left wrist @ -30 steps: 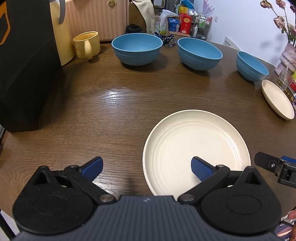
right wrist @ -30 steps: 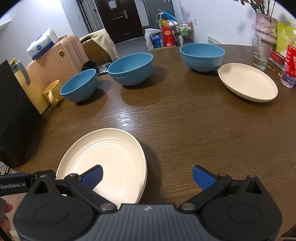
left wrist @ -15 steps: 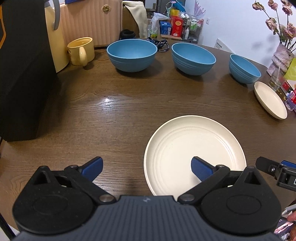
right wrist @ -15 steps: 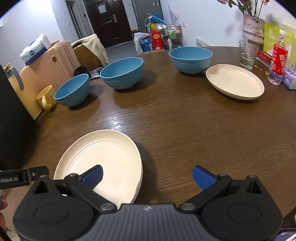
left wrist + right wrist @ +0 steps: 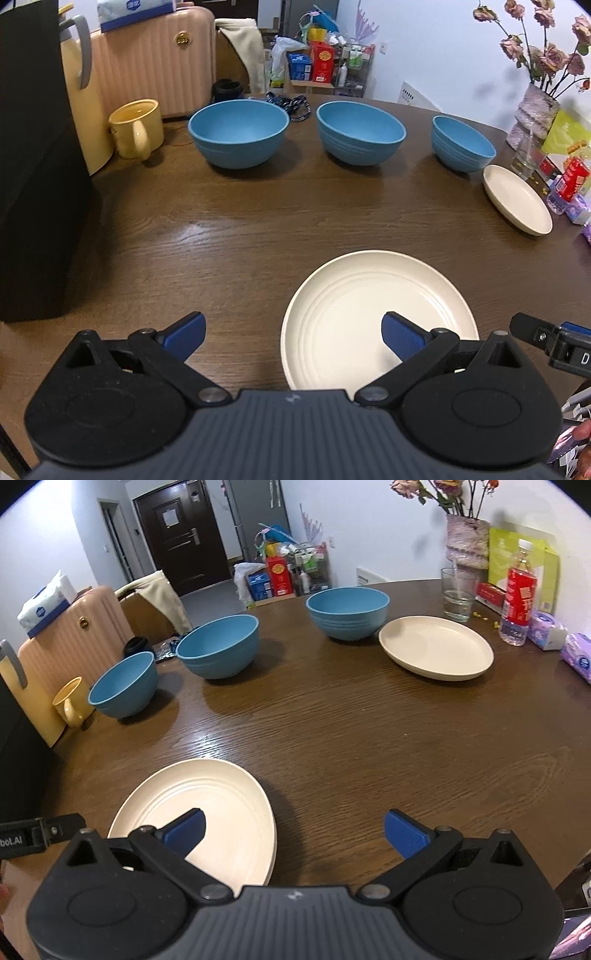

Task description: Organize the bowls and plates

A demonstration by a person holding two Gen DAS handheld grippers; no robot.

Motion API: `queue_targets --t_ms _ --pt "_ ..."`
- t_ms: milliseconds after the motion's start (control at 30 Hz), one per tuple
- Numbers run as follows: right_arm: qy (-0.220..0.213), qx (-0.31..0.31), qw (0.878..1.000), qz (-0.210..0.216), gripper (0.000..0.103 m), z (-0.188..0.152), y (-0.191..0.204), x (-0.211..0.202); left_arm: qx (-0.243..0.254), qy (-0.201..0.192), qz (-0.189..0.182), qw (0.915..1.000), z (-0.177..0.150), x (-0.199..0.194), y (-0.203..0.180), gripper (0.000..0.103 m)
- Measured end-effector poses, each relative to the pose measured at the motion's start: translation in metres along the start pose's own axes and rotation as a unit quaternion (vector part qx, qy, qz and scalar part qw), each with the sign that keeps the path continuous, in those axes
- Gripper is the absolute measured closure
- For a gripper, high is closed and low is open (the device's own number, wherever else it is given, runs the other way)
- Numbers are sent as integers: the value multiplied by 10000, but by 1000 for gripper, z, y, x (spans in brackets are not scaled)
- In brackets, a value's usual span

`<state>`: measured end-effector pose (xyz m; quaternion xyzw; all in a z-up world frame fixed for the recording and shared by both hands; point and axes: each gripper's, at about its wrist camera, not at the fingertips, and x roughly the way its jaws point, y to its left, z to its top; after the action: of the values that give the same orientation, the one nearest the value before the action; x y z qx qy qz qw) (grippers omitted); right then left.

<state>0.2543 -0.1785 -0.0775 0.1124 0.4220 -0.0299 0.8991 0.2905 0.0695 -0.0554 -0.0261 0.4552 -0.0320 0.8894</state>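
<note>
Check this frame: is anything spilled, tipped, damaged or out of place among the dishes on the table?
Nothing among the dishes stands out. The three blue bowls sit upright and apart in a row, and both cream plates lie flat. The only stray bits are small yellow crumbs by the glass.

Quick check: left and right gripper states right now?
Left gripper: open, holding nothing, above the near plate.
Right gripper: open, holding nothing.
</note>
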Motion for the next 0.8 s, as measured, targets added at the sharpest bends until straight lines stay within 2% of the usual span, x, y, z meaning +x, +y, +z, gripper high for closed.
queue_targets --t_ms 467,800 --pt "-249 59 9994 -251 0 19 -21 -2 -118 -191 -76 9997 15 0 -26 0" --pt "-274 211 9993 -167 0 47 -61 6 -48 -131 -84 9999 27 12 -74 0"
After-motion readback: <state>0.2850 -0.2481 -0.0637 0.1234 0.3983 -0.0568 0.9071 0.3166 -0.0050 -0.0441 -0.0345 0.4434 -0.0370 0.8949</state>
